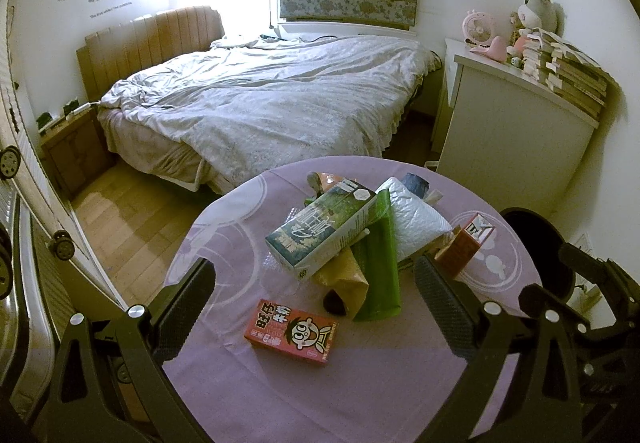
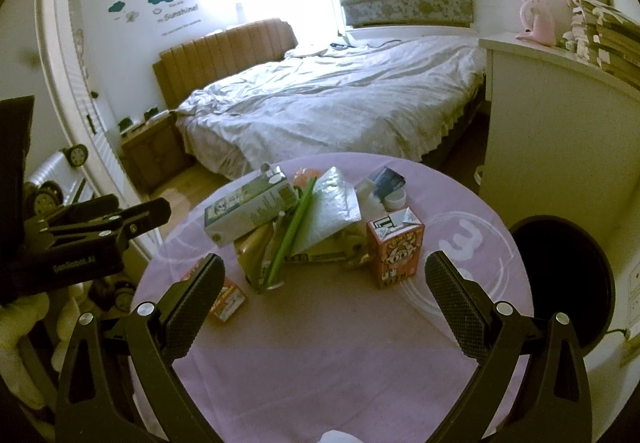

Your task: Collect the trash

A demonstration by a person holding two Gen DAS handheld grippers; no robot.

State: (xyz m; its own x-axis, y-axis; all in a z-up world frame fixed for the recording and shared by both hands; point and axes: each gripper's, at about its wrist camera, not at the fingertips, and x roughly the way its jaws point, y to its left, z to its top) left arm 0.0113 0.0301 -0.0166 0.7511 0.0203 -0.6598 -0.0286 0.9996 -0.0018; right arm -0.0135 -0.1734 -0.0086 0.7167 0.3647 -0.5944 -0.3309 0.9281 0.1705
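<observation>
A pile of trash lies on a round table with a purple cloth [image 1: 360, 383]. A large milk carton [image 1: 320, 229] rests on a green packet [image 1: 378, 259] and a white padded mailer [image 1: 416, 219]. A red drink box [image 1: 291, 331] lies flat near me. Another red box [image 2: 394, 249] stands upright at the right of the pile. My left gripper [image 1: 314, 285] is open, above the table, with the flat red box between its fingers in view. My right gripper [image 2: 324, 275] is open, short of the pile [image 2: 296, 219]. A dark bin [image 2: 560, 275] stands right of the table.
A bed [image 1: 272, 99] with a rumpled grey duvet stands behind the table. A white cabinet [image 1: 512, 131] with books, a pink fan and plush toys is at the right. A wooden nightstand [image 1: 72, 151] is at the left. The left gripper shows in the right wrist view [image 2: 100, 227].
</observation>
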